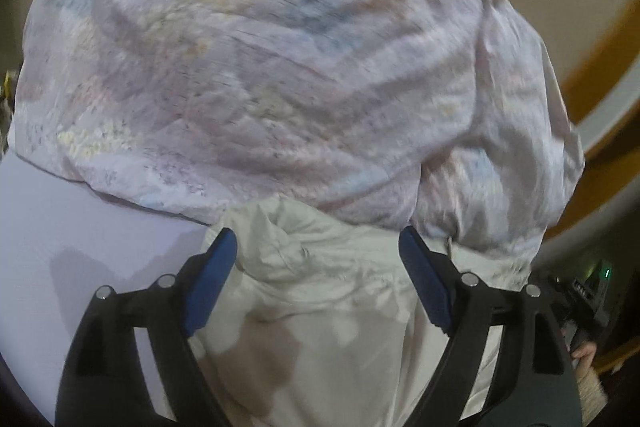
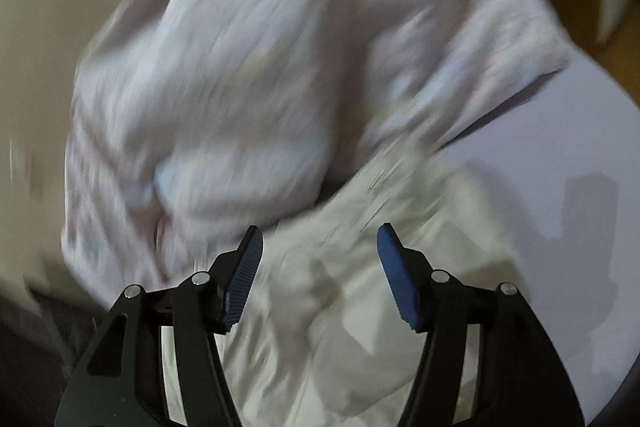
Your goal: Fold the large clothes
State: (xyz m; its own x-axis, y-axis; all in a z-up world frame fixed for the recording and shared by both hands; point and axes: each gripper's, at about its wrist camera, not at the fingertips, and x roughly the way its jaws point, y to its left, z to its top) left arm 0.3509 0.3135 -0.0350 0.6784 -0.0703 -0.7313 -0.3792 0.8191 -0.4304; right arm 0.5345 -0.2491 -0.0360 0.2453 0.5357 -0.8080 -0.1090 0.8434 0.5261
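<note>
A large pale pink garment [image 1: 280, 67] with faint pastel print lies spread over a white table [image 1: 60, 247], with a fold running down its right side. Its off-white lining [image 1: 320, 307] shows at the near edge, crumpled. My left gripper [image 1: 318, 239] stands open over that lining, its blue pads [image 1: 212, 283] apart and free of the cloth. The right wrist view is blurred: the same pink garment [image 2: 260, 87] fills it, with the off-white lining [image 2: 340, 307] below. My right gripper [image 2: 320, 239] is open above the lining, nothing pressed between its pads [image 2: 244, 283].
The white table [image 2: 580, 147] shows bare at the right of the right wrist view, with the gripper's shadow on it. A tan floor and orange-brown band [image 1: 600, 47] lie beyond the table. A hand on the other black gripper [image 1: 580, 307] shows at the left wrist view's right edge.
</note>
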